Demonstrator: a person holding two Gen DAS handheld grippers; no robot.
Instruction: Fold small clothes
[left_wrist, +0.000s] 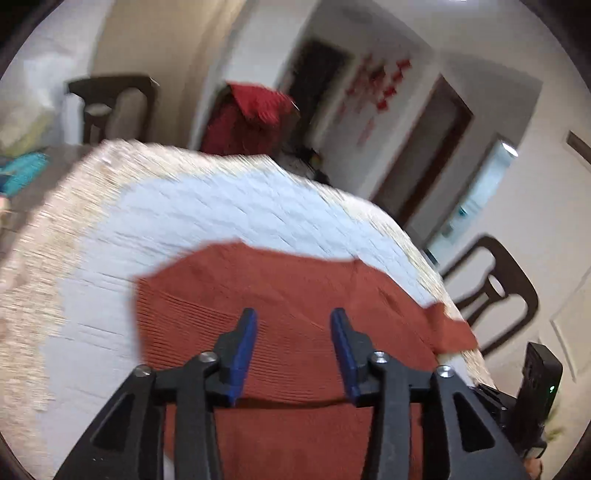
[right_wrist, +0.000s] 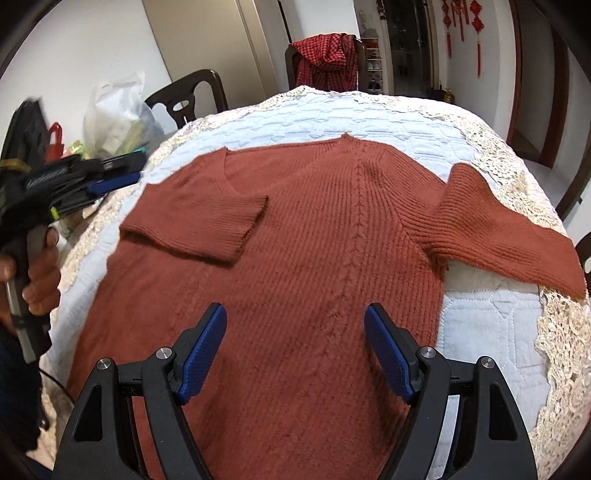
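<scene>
Rust-red ribbed knit sweater (right_wrist: 295, 236) spread flat on a white quilted, lace-edged table cover (right_wrist: 491, 317), both tools empty above it.

The right gripper (right_wrist: 295, 314) hangs wide open over the hem, the cabled body stretching ahead of its blue fingers; one sleeve lies folded across the chest ahead-left, the other trails ahead-right. The left gripper (left_wrist: 293, 317), jaws apart and holding nothing, hovers over the sweater's edge; that view is motion-blurred.

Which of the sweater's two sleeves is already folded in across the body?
The left sleeve: its cuff lies on the chest of the rust sweater. The right sleeve stretches outward over the lace-edged cloth, toward the table edge.
</scene>
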